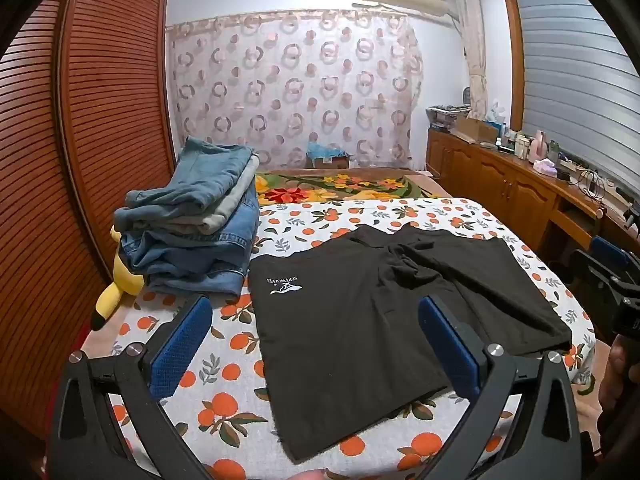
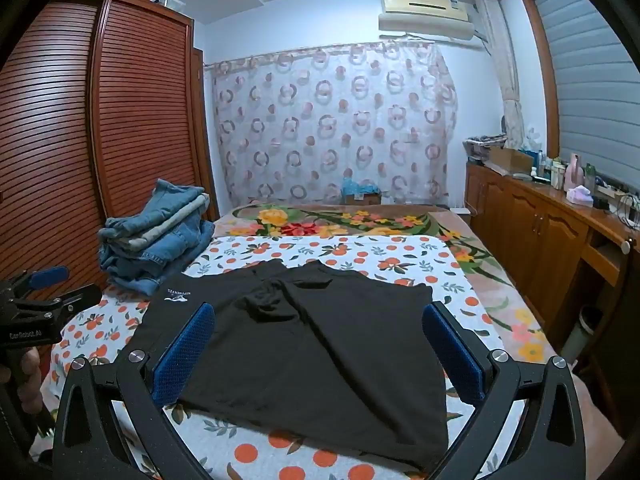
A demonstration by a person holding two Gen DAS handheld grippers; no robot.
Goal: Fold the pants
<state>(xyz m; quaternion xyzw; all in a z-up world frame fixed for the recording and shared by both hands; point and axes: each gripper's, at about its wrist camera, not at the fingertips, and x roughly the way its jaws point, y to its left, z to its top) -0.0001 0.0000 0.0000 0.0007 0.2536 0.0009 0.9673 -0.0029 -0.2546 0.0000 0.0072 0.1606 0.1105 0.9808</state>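
Black pants (image 1: 352,304) with a small white logo lie spread flat on the orange-print bed sheet (image 1: 320,216), legs toward me. My left gripper (image 1: 316,344) hovers over the near left part of the pants, its blue pads wide apart and holding nothing. In the right wrist view the same pants (image 2: 320,320) fill the middle. My right gripper (image 2: 318,350) hangs open above their near right part, empty too. Each gripper shows at the edge of the other's view, the right gripper (image 1: 612,280) and the left gripper (image 2: 36,292), with a hand on each handle.
A stack of folded jeans (image 1: 196,220) sits on the bed left of the pants, with a yellow plush toy (image 1: 120,280) beside it. A louvered wooden wardrobe (image 1: 100,120) stands at the left. At the right, a wooden cabinet (image 1: 500,176) carries bottles and boxes. A floral blanket (image 1: 340,184) covers the far bed.
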